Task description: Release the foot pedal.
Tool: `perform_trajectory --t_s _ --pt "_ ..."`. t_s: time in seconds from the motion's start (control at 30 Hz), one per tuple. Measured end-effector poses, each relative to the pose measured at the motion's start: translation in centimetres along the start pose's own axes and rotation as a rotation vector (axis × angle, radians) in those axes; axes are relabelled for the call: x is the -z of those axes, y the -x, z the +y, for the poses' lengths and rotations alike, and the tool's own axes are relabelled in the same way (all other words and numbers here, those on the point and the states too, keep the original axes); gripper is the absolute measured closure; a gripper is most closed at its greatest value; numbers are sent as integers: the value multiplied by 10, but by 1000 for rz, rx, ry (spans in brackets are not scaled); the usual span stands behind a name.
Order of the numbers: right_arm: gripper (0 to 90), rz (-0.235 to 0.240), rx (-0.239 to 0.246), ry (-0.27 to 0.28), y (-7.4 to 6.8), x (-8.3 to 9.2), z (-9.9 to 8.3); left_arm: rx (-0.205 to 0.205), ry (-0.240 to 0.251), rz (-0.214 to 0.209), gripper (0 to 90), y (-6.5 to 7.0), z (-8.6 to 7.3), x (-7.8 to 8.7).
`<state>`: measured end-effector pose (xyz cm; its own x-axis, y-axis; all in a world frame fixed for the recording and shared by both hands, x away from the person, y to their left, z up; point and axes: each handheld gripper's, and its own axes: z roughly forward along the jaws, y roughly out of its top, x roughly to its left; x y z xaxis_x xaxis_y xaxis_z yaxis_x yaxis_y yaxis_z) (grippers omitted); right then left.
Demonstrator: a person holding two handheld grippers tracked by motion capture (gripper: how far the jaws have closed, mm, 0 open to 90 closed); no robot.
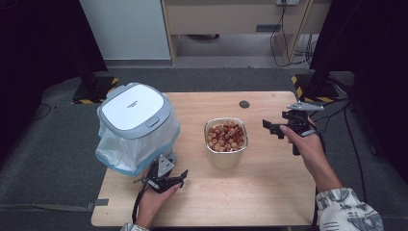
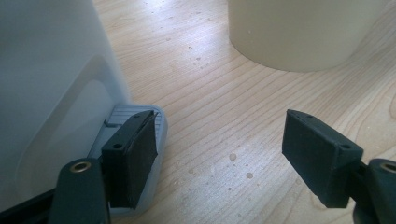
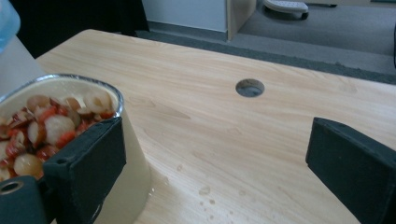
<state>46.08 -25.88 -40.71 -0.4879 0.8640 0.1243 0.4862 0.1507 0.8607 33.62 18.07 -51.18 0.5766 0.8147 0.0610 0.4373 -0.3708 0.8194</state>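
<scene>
Nothing was gripped yet: left gripper [image 1: 184,174] gaped by the bin [image 1: 135,126] pedal [image 2: 140,140], right gripper [image 1: 270,126] gaped near the full bowl [image 1: 226,142], unemptied.

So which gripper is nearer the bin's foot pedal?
Left. The left gripper sits by the foot pedal, one pad beside it; the right gripper hovers beyond the bowl.

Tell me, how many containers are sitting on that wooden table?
2. A lidded white bin with a plastic liner stands at the table's left, by the left tool. A cream bowl full of food scraps stands near the middle, left of the right tool.
</scene>
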Motion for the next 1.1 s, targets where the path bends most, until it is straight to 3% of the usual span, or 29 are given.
perform_trajectory --t_s 0.27,0.47,0.6,0.77,0.87,1.03,1.1 --pt "52 -33 -1 -39 0 4 -33 2 1 -10 234 1 0 0" --pt "52 -53 -32 -72 2 0 -62 4 6 -12 221 1 1 0" --pt "70 -107 -61 -90 6 -7 -77 10 11 -14 207 1 1 -1" --pt "64 -133 -81 -138 10 -19 -94 9 11 -15 193 1 1 -1" --pt "72 -165 -84 -219 10 -28 -101 8 12 -15 191 1 1 -1" --pt "61 -168 -96 -263 7 -41 -115 6 12 -17 192 1 1 -1" --pt "56 -197 -96 -274 4 -46 -119 5 12 -17 191 1 1 -1"
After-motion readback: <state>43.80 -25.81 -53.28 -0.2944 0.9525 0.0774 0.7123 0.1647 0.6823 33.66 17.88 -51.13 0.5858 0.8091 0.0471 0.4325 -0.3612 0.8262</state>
